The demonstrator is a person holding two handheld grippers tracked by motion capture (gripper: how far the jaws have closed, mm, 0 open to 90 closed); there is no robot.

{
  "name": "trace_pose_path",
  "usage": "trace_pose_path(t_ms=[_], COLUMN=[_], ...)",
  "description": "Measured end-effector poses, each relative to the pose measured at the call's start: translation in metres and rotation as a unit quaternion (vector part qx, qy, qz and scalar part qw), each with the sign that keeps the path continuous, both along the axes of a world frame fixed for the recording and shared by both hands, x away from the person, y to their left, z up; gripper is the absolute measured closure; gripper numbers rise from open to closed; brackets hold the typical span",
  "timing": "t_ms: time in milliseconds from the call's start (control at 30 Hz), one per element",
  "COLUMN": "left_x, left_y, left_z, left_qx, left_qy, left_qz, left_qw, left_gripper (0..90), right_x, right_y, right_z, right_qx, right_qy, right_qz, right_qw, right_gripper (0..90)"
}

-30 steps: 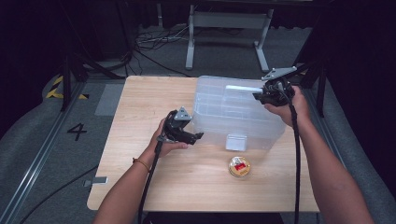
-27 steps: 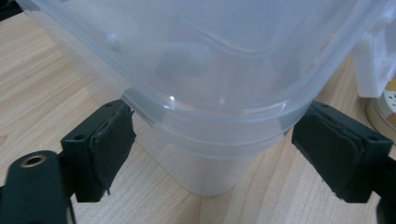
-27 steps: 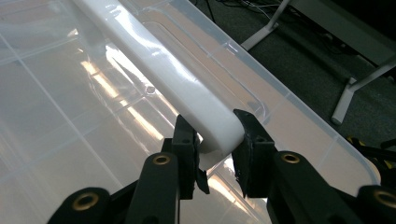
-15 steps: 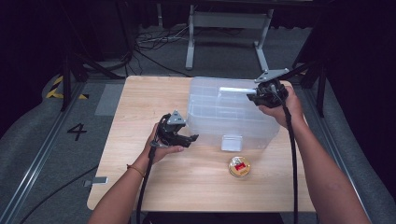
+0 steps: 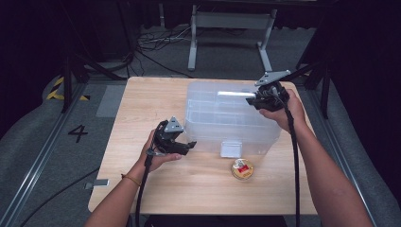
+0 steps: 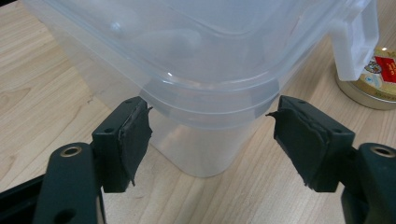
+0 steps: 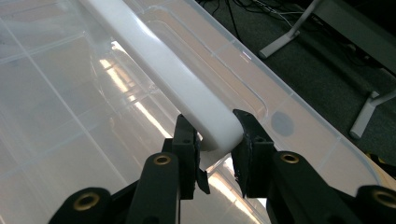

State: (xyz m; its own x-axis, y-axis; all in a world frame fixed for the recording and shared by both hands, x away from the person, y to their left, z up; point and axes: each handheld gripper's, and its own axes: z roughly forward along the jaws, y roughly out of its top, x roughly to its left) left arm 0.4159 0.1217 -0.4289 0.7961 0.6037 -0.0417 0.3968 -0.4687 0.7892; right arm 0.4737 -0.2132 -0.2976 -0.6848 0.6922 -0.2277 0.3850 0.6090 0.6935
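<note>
Wooden table (image 5: 142, 109) holds a clear bin (image 5: 213, 125). Right gripper (image 7: 215, 135) clamps its white handle (image 7: 159, 70); left gripper (image 6: 212, 135), jaws just closing, stands released at its corner.

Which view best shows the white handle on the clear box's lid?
The right gripper view: the white handle fills its centre, clamped by the right tool. The high view shows it small; the left gripper view shows the box's corner.
</note>
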Motion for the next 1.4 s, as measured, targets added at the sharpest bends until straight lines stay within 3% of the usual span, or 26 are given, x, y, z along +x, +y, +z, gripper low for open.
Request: trace_pose_path(t_ms=[233,400,533,733,800,1000,1067,1167,1300,1400], left_x=[-0.006,-0.016,-0.014,-0.005,-0.001,0.007,0.008,0.009,0.008,0.008], left_y=[0.008,0.019,0.021,0.024,0.024,0.022,0.021,0.021,0.021,0.02], left_z=[0.002,0.016,0.022,0.029,0.03,0.032,0.032,0.03,0.029,0.029], left_qx=[-0.02,-0.037,-0.041,-0.055,-0.059,-0.063,-0.054,-0.055,-0.05,-0.049], left_qy=[0.015,-0.018,-0.026,-0.035,-0.029,-0.054,-0.06,-0.059,-0.062,-0.062], left_qz=[-0.009,-0.006,0.005,0.008,-0.001,0.0,0.005,0.004,0.003,0.0], left_qw=[0.9996,0.9991,0.9988,0.9979,0.9979,0.9966,0.9967,0.9967,0.9968,0.9968], left_gripper=[29.1,31.8,36.0,51.8,60.2,85.0,87.9,90.0,90.0,90.0], right_x=[0.006,0.013,0.018,0.024,0.026,0.027,0.027,0.023,0.011,-0.001], right_y=[-0.003,-0.005,-0.005,0.0,0.002,0.003,0.003,0.002,-0.006,-0.021], right_z=[0.007,0.016,0.02,0.027,0.03,0.032,0.032,0.029,0.03,0.032], right_qx=[0.025,0.03,0.031,0.004,-0.007,-0.016,-0.015,-0.009,-0.009,0.013], right_qy=[0.008,0.017,0.023,0.026,0.026,0.024,0.024,0.012,-0.015,-0.028], right_qz=[-0.007,-0.015,-0.021,-0.025,-0.028,-0.027,-0.026,-0.025,-0.029,-0.018], right_qw=[0.9996,0.9993,0.999,0.9993,0.9992,0.9992,0.9992,0.9996,0.9994,0.9994], right_gripper=[72.8,72.6,72.3,70.9,70.5,70.1,70.1,68.7,57.0,50.8])
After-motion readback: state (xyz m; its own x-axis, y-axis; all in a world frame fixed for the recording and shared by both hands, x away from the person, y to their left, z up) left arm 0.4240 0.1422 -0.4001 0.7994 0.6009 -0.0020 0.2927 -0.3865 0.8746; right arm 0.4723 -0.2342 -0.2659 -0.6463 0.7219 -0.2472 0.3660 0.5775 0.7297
